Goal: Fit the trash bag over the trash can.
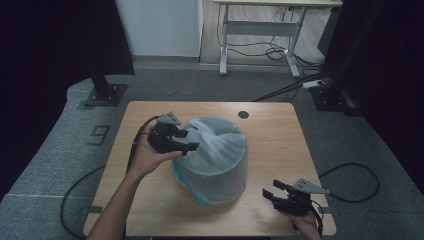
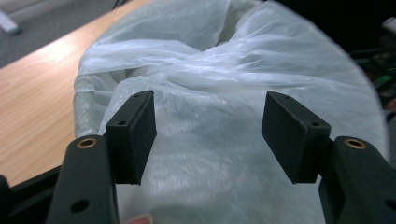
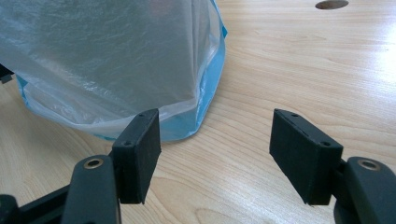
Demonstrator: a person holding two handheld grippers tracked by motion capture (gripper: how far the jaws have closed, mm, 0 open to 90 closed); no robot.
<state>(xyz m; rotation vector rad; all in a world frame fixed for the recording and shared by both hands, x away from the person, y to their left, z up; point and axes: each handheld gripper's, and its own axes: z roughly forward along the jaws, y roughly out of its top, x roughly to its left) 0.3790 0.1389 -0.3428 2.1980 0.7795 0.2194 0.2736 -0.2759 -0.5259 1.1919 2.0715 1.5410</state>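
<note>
Bin liner [image 1: 215,150]: thin translucent plastic, crinkled, slight sheen. Table [image 1: 280,130]: smooth matt wood.

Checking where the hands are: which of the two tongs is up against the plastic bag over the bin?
The left tongs, raised at the white plastic bag near the bin's top, jaws open around nothing. The right tongs sit low by the table's near edge, apart from the bag.

The one readable sign is a large numeral "9" [image 1: 101,134], marked in dark strokes on the grey floor [image 1: 60,150] just left of the tabletop [image 1: 280,135] in the high view. Seen from this side it reads as a nine, though whether it is meant as a nine or a six cannot be told. Nothing else in any of the views carries lettering, a label or a brand that can be made out.
</note>
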